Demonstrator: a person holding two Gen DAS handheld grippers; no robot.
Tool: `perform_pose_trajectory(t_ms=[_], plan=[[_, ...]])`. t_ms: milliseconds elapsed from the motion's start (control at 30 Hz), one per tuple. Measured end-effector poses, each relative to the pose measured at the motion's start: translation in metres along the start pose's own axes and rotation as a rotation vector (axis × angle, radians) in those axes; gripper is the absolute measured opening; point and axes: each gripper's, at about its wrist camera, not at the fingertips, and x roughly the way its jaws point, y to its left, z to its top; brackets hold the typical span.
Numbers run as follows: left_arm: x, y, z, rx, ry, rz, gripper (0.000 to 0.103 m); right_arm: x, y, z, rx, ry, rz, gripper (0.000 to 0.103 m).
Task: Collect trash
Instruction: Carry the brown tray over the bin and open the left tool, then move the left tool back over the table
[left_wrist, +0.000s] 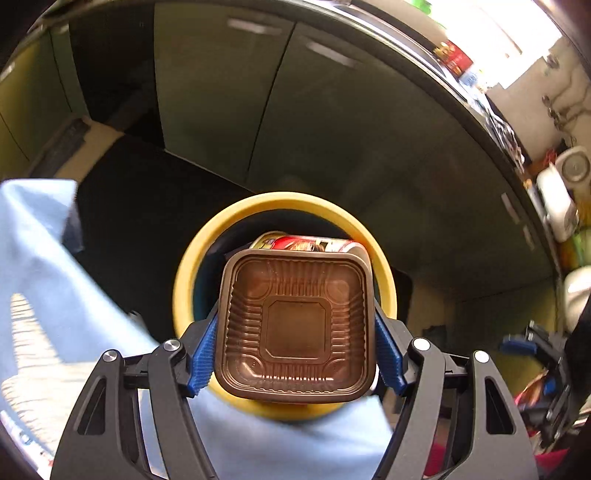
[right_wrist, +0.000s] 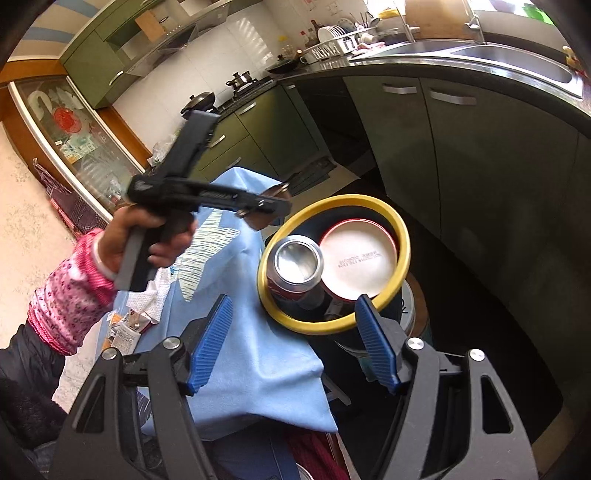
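Left gripper: blue pads clamped on a brown plastic tray, held over the yellow-rimmed bin. Right gripper: jaws apart, nothing between them, just beside the bin. Bin contents: drink can, red-rimmed white lid. Adjacent: light blue cloth, crumpled paper scraps. Behind: green cabinets, steel sink.

A home kitchen: green cabinets run under a dark countertop with a steel sink. A dish rack of plates, pans on a gas stove and white wall tiles line the far side.
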Motion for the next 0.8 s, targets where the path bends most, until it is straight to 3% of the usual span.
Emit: perform_pose_trajectory(t_ms=[67, 133, 233, 367, 500, 633, 700, 800], plan=[[0.015, 0.01, 0.006, -0.04, 0.015, -0.012, 0.07, 0.0, -0.003, -0.001, 0.009, -0.001, 0.0, 0.066], [0.025, 0.018, 0.008, -0.07, 0.033, -0.028, 0.08, 0.0, -0.004, -0.002, 0.014, 0.001, 0.0, 0.066], [0.03, 0.027, 0.006, -0.104, 0.042, -0.022, 0.083, 0.001, -0.001, -0.001, 0.014, 0.002, 0.006, 0.066], [0.001, 0.018, -0.003, -0.089, -0.009, -0.017, 0.083, 0.001, 0.004, -0.001, 0.0, 0.0, 0.014, 0.066], [-0.069, 0.006, -0.034, -0.057, -0.15, -0.03, 0.091, 0.008, 0.01, -0.002, -0.013, 0.007, 0.034, 0.066], [-0.161, 0.01, -0.097, -0.069, -0.358, -0.01, 0.094, 0.024, 0.026, -0.004, -0.045, 0.037, 0.07, 0.066], [-0.202, 0.018, -0.134, -0.108, -0.459, 0.03, 0.096, 0.038, 0.043, -0.004, -0.081, 0.071, 0.096, 0.066], [-0.254, 0.039, -0.193, -0.198, -0.585, 0.147, 0.097, 0.057, 0.071, -0.004, -0.142, 0.114, 0.121, 0.066]])
